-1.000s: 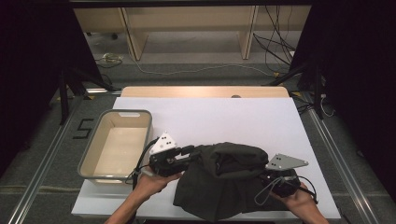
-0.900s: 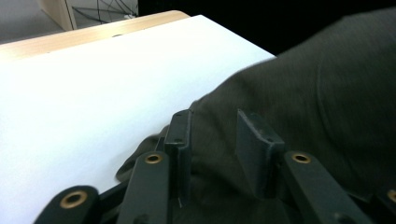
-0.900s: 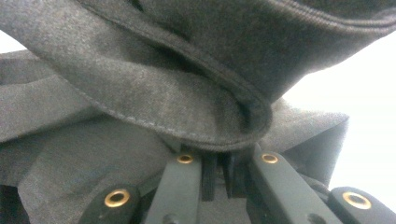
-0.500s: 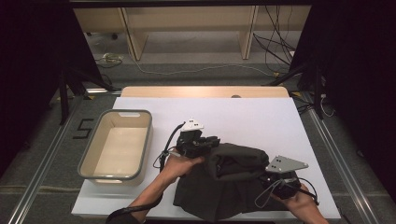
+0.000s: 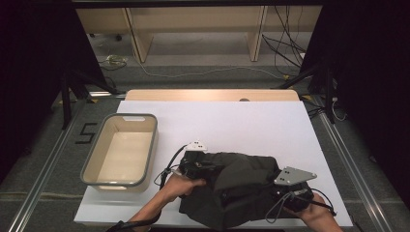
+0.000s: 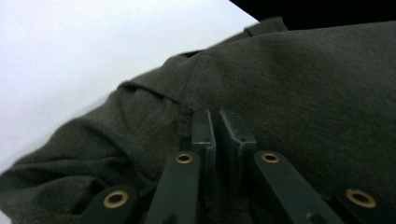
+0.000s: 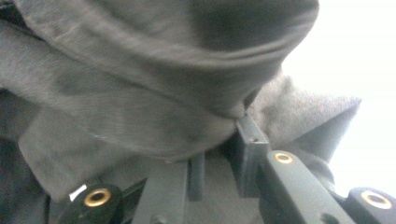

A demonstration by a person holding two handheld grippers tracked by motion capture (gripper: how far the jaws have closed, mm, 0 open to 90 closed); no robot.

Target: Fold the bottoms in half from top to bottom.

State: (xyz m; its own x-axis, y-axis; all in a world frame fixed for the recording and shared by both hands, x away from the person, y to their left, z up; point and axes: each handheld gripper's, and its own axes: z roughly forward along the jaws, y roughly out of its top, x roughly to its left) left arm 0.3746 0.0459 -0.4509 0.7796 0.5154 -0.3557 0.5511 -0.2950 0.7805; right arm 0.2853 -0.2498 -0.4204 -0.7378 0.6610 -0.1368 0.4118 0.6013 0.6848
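The dark grey garment (image 5: 237, 191) lies bunched at the table's (image 5: 232, 121) near edge, its soft knit folds partly cut off below. The left gripper (image 6: 223, 133) rests on its left side, jaws just closing, nearly together with seemingly no cloth between. The right gripper (image 7: 224, 154), half buried under a fold, has just been loosening; whether it pinches cloth is unclear. A beige bin (image 5: 92, 164) stands left.
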